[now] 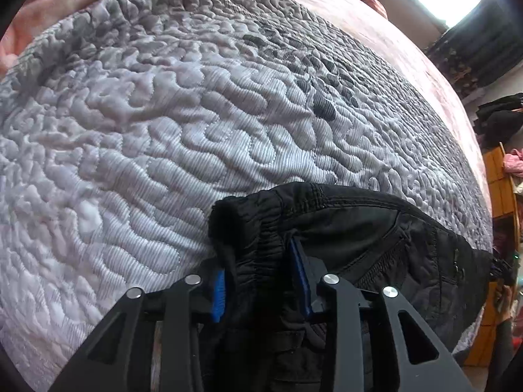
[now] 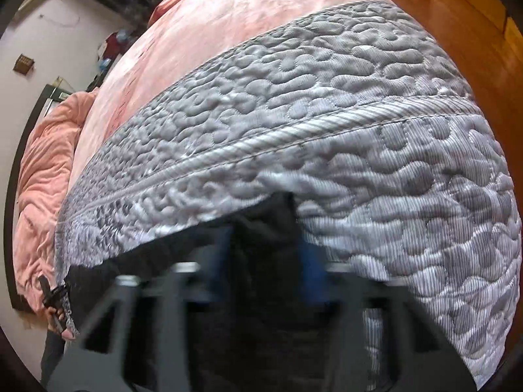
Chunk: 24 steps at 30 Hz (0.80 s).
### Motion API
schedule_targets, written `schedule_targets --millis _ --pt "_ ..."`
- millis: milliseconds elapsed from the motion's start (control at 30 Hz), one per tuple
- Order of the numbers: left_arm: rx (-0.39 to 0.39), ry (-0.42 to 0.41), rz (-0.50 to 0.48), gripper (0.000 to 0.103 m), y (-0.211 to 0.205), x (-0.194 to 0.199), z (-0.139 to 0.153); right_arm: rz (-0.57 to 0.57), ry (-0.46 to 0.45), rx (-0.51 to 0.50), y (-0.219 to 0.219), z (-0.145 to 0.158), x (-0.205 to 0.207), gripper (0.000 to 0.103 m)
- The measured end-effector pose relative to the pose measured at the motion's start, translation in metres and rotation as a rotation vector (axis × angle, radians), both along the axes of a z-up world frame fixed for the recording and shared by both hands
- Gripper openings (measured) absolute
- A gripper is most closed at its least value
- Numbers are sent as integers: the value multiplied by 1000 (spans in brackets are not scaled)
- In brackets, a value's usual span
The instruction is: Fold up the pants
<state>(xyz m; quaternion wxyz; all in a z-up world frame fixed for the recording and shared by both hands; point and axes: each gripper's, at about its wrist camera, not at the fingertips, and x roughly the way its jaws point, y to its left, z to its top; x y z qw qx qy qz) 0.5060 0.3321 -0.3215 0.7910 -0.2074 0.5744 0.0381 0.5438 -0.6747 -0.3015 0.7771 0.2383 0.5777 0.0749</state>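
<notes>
Black pants (image 1: 376, 228) lie on a grey quilted mattress (image 1: 163, 114). In the left wrist view my left gripper (image 1: 261, 281) is shut on the gathered elastic waistband, its blue pads (image 1: 218, 294) on either side of the cloth. The pants stretch away to the right. In the right wrist view, which is blurred, my right gripper (image 2: 264, 254) is shut on a bunch of the black pants (image 2: 261, 225) near the mattress's corded edge (image 2: 294, 137). The left gripper (image 2: 54, 297) shows small at the far left of that view.
A pink blanket (image 2: 196, 39) covers the bed beyond the bare mattress, with a bunched pink cover (image 2: 42, 163) at its far side. A wooden floor (image 2: 441, 16) lies past the mattress edge. Orange shelves with clothes (image 1: 500, 179) stand at the right.
</notes>
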Motion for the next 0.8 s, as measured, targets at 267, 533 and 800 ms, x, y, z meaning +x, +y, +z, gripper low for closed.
schedule_targets --millis 267,533,800 --pt "46 -72 7 24 -7 -14 43 -20 -133 -46 4 71 -38 8" --pt "-8 -244 -59 22 -24 -52 121 -76 -303 -173 2 176 -134 6" --pt "-76 -354 -87 21 -25 -129 159 -155 -412 -219 -11 210 -275 6"
